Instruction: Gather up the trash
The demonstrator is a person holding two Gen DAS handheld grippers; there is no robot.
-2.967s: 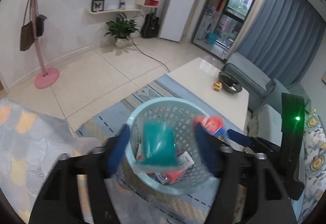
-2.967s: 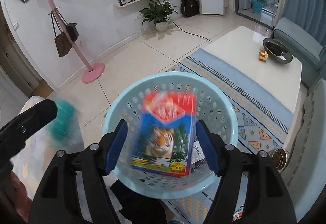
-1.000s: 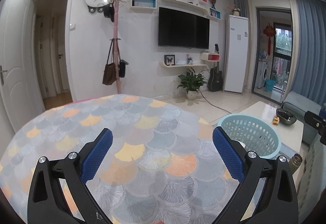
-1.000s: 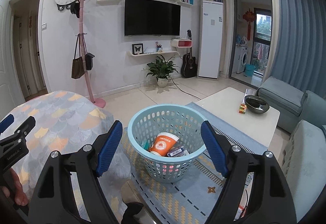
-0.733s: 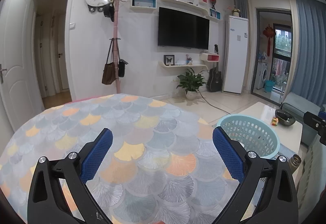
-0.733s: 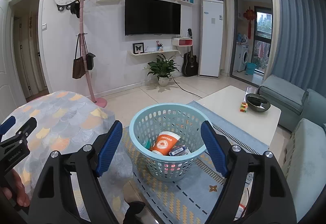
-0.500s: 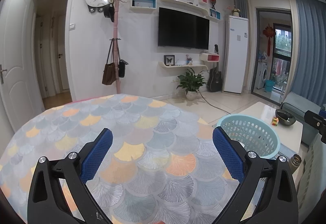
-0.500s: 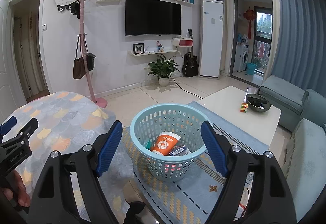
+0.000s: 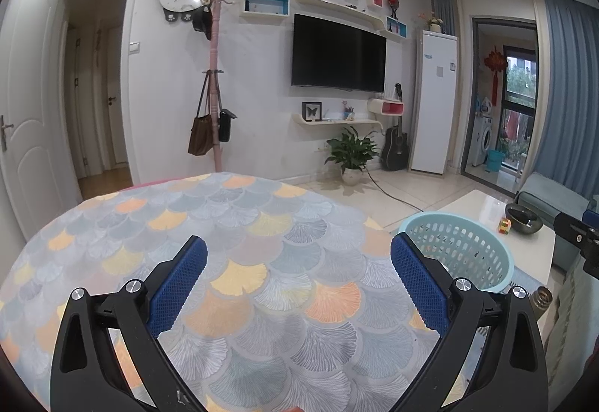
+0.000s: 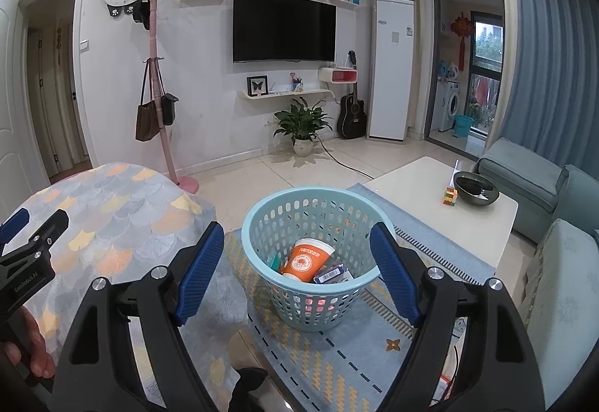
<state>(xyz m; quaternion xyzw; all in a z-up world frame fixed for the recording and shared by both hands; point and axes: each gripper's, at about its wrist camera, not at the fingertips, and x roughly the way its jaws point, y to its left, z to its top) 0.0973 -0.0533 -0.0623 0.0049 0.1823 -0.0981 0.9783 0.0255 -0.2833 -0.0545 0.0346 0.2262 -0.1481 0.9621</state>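
Basket: pale blue, perforated, upright on patterned rug; directly ahead of and below right gripper, off to the right of left gripper.
Trash: orange cup tilted inside basket, among small packets.
Jaws: both pairs wide apart, holding nothing.
Nearer hand: right.
Surface beside basket: table with scale-print cloth, no trash visible.
Room beyond basket: white coffee table, sofa, wall television.

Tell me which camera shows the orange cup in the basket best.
The right wrist view: the orange cup lies in plain sight inside the blue basket. The left wrist view shows only the basket's rim and side, with the cup hidden.
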